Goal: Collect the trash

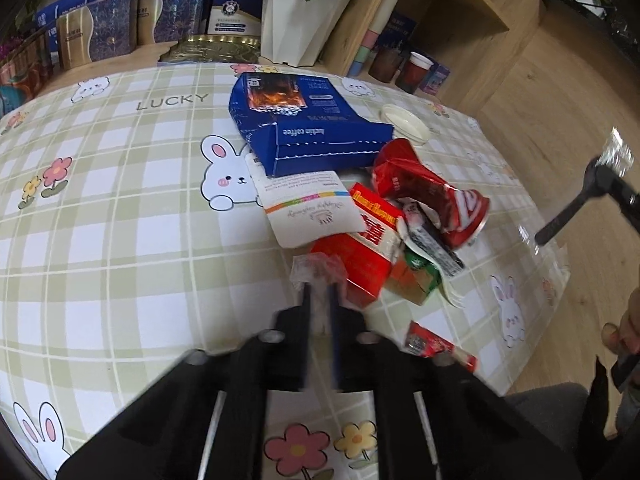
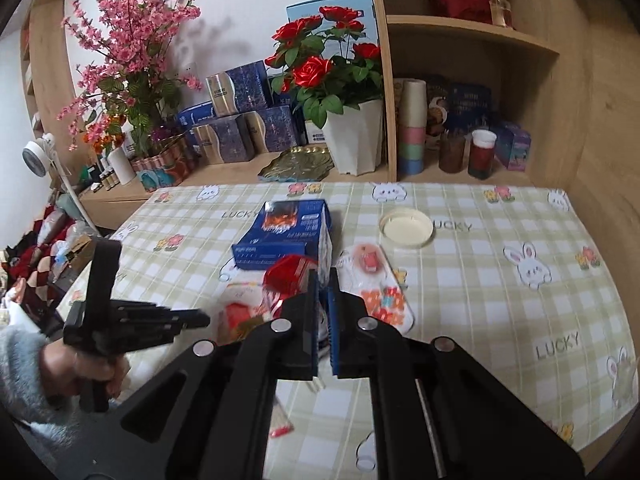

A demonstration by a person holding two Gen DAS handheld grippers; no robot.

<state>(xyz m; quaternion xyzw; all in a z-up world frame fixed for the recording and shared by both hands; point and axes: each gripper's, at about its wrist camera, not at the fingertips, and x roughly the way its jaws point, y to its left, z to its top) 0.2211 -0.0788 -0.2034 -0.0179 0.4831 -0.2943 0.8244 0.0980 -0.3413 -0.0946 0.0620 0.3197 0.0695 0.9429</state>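
A checked tablecloth carries a heap of trash: an open blue coffee box, a crushed red can, a red carton and a white paper sleeve. A white lid lies apart. The left gripper pinches a clear plastic scrap. The right gripper is pressed together on a clear wrapper. White potted roses stand behind.

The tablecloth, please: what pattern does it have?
Green-and-white plaid tablecloth with bunnies and flowers; right wrist view.

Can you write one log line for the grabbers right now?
left gripper: shut on clear wrapper | right gripper: shut on plastic packet
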